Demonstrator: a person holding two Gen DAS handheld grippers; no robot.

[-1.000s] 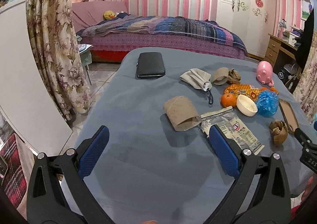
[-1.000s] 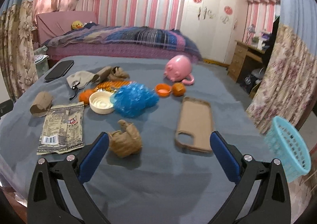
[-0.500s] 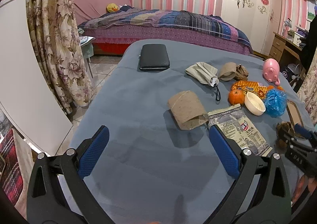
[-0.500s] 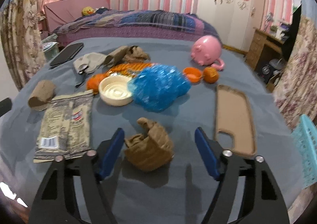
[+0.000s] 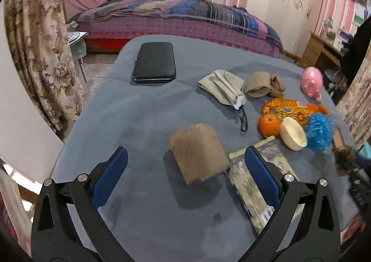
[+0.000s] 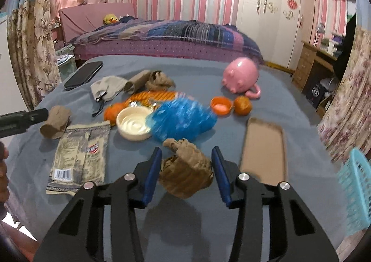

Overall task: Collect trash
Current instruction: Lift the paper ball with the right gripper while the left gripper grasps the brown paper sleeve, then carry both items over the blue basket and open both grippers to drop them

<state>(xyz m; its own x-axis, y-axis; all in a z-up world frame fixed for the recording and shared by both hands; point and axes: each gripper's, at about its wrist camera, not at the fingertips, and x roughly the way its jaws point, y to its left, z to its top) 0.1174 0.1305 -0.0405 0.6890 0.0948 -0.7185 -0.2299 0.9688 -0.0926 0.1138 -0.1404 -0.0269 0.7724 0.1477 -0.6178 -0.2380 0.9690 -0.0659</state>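
Right hand-held gripper (image 6: 186,170): jaws closing around crumpled brown paper wad (image 6: 185,172), wad between blue pads, slim gaps both sides, not yet pinched. Left hand-held gripper (image 5: 185,178): jaws wide apart, cardboard roll (image 5: 199,154) lying just beyond, untouched. Snack wrapper (image 6: 80,154) flat near left counter (image 6: 162,227) edge. Phone case (image 6: 264,153) right of wad. Teal basket (image 6: 357,192) past right edge. Bare cloth in near strip, clutter crowding middle.
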